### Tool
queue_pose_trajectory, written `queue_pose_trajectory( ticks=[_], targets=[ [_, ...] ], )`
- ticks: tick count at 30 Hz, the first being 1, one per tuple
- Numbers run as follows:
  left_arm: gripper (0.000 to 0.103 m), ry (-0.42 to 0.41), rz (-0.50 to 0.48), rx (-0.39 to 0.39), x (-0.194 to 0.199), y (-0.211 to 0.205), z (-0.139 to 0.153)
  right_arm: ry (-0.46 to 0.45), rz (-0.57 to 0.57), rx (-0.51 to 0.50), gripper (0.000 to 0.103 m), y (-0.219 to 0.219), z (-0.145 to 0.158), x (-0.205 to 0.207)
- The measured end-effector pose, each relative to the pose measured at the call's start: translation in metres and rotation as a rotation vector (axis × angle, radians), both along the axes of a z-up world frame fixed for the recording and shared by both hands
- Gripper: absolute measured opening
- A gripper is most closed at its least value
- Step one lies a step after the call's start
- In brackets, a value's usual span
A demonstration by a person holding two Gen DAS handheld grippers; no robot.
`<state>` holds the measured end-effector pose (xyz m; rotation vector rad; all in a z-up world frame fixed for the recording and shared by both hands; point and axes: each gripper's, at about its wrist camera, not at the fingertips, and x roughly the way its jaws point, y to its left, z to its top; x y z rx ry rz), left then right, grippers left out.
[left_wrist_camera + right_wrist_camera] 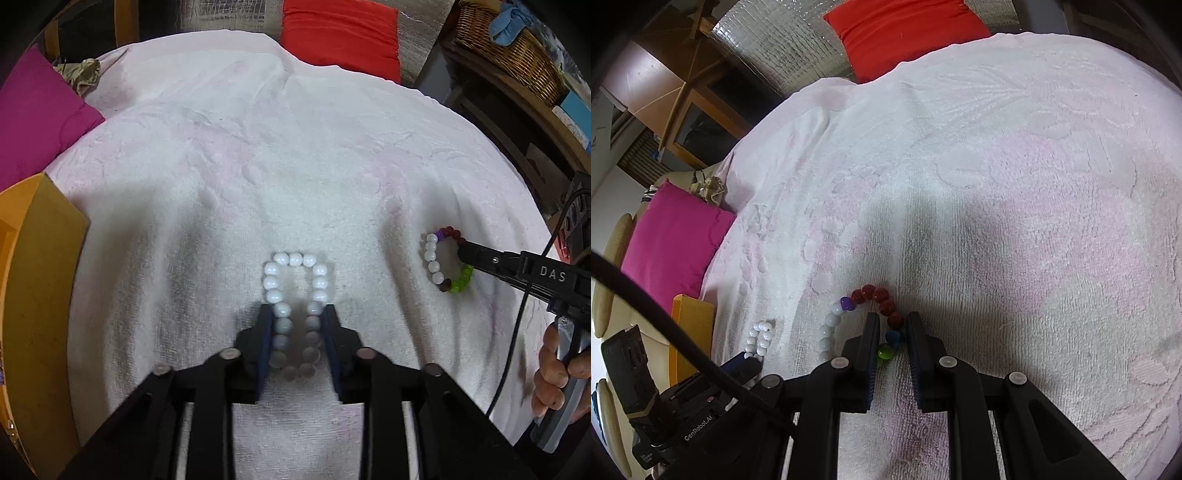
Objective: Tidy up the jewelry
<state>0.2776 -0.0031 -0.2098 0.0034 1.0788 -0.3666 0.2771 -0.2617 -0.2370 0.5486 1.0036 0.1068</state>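
Note:
A white bead bracelet lies on the pale pink towel. My left gripper straddles its near half, both fingers against the outer sides of the beads, squeezing the loop narrow. A multicoloured bead bracelet with white, purple, red, blue and green beads lies to the right. My right gripper has its fingers on either side of that bracelet's red and blue section, a small gap still showing. The white bracelet and left gripper also show in the right wrist view.
An orange box stands at the towel's left edge. A magenta cushion lies beyond it, a red cushion at the far side. A wicker basket sits on shelves at the right.

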Motion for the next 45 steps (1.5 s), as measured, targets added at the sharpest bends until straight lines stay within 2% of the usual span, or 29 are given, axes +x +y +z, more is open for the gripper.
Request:
queue_pose_trajectory(
  ticks=[2,10,17,24,34,36,38,39,43,45],
  targets=[
    [0.045,0.001,-0.012,-0.009,0.0,-0.004,0.0,-0.002,-0.002,-0.001,0.019,0.0,0.0,-0.001],
    [0.045,-0.012,-0.024,0.023,-0.002,-0.011,0.0,-0.008,0.003,-0.018,0.018,0.001,0.001,0.0],
    [0.062,0.027,-0.036,-0.011,-0.01,-0.008,0.008,-0.008,-0.002,-0.014,0.019,0.001,0.0,0.0],
    [0.063,0.029,-0.051,0.017,-0.017,-0.015,0.005,-0.01,-0.004,-0.019,0.019,0.003,0.0,-0.001],
    [0.063,-0.023,-0.061,0.075,-0.016,-0.027,0.002,-0.012,-0.004,-0.025,0.019,0.002,0.0,0.0],
    [0.059,-0.035,-0.06,0.09,-0.015,-0.032,-0.001,-0.013,-0.004,-0.028,0.019,0.002,0.0,0.0],
    [0.046,-0.05,-0.055,0.109,-0.014,-0.034,-0.001,-0.014,-0.004,-0.029,0.019,0.002,0.0,0.001],
    [0.043,-0.054,-0.051,0.11,-0.014,-0.035,-0.001,-0.015,-0.003,-0.031,0.019,0.002,0.0,0.001],
    [0.026,-0.058,-0.022,0.09,-0.009,-0.026,0.001,-0.018,0.0,-0.04,0.018,0.004,0.001,0.001],
    [0.022,-0.06,-0.017,0.077,-0.007,-0.021,0.001,-0.02,0.0,-0.038,0.018,0.004,0.002,0.0]
  ],
)
